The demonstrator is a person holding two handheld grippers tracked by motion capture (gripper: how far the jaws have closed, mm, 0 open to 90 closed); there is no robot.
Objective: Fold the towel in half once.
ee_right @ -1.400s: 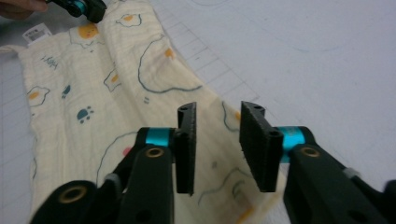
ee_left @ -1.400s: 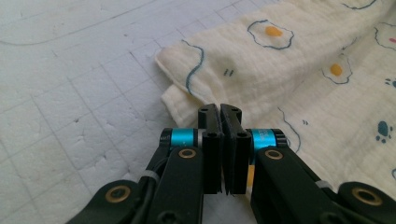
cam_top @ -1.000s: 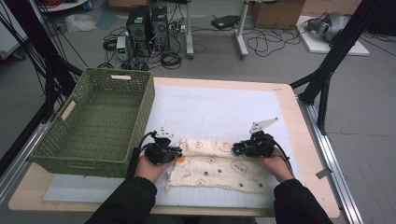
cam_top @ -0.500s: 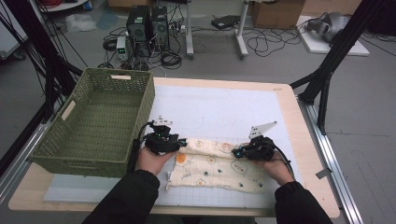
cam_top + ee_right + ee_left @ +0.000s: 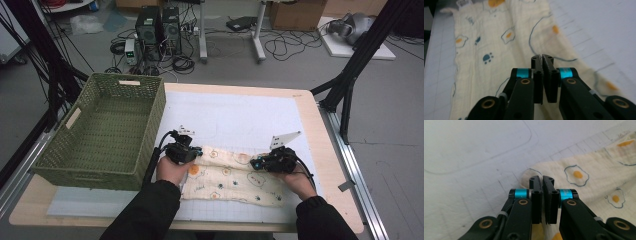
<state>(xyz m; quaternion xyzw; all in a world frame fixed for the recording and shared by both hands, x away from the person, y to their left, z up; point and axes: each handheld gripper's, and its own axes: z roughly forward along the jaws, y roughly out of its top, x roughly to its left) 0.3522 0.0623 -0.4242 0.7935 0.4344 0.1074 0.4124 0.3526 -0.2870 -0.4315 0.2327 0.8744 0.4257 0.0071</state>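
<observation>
Both grippers pinch the far edge of the egg-print cloth [image 5: 231, 176]: the left gripper [image 5: 542, 182] has just clamped its jaws on a corner, and the right gripper [image 5: 542, 61] is clenched on the hem, likely to lift or fold it evenly. It lies flat on the white mat [image 5: 240, 115], beside the green basket [image 5: 107, 127], probably its destination.

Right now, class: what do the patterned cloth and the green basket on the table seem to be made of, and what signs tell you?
The cloth looks like a thin, soft woven cotton, perhaps muslin: matt cream, a fine grid weave, wrinkles, and printed fried eggs and paw marks. The basket looks like woven plastic or dyed wicker: even olive-green strands, stiff upright walls, cut-out handles. Which of the two, the pictures leave open.
</observation>
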